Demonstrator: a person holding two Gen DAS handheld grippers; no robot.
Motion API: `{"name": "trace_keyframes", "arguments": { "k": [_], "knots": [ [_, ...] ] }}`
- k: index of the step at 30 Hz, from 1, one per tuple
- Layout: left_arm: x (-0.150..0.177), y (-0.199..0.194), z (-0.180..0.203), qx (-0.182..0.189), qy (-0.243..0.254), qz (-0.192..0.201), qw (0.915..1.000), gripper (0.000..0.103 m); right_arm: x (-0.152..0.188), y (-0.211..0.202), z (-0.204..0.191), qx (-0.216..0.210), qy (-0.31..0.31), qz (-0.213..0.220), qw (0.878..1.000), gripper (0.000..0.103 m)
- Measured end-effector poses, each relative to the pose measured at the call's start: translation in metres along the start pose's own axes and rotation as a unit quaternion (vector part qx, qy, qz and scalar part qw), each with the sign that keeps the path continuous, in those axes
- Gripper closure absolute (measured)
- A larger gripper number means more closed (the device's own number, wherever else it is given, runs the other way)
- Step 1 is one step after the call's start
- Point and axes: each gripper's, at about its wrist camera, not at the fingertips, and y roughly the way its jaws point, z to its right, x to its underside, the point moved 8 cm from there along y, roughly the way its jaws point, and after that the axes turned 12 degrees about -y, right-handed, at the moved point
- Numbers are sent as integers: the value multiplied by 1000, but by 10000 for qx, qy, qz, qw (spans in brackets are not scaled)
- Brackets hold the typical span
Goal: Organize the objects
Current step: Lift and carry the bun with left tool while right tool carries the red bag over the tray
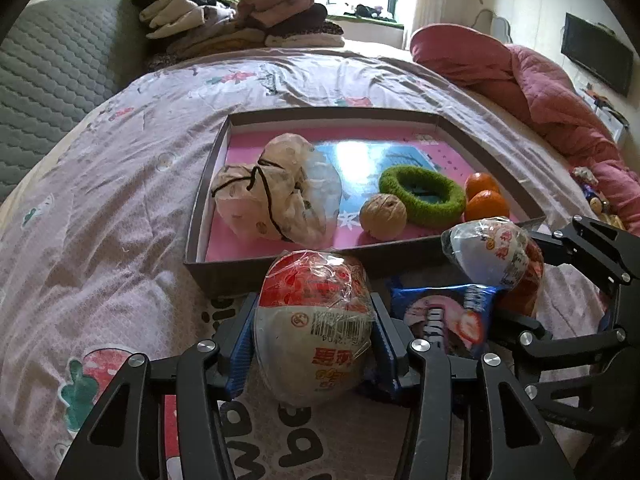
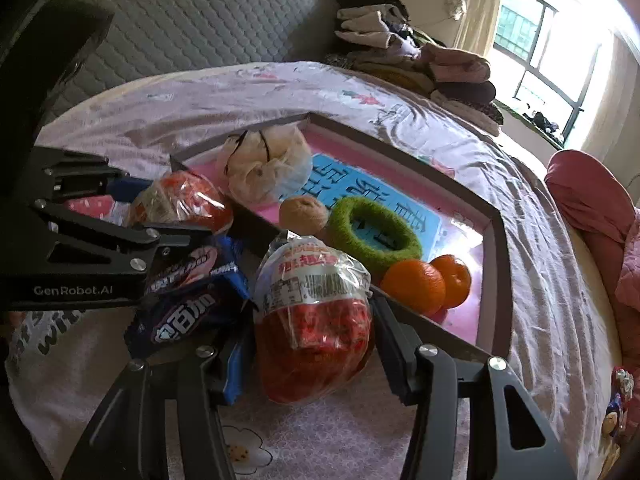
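My left gripper is shut on a plastic-wrapped red-and-white egg toy, just in front of the tray's near wall. My right gripper is shut on a second wrapped red-and-white egg toy; it also shows in the left wrist view. The shallow tray on the bed holds a tied cloth bundle, a walnut, a green fuzzy ring and two oranges. Dark blue snack packets lie between the grippers, in front of the tray.
The bed has a pale pink patterned sheet. Folded clothes are stacked at the back, by a grey quilted headboard. A pink quilt is bunched at the right. Small toys lie near the right edge.
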Motion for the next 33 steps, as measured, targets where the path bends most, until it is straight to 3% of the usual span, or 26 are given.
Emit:
{"name": "trace_keyframes", "arguments": {
  "k": [33],
  "knots": [
    [-16, -37, 14, 120, 119, 623, 9979, 51, -17, -38, 33, 82, 803, 653, 9946, 49]
  ]
}}
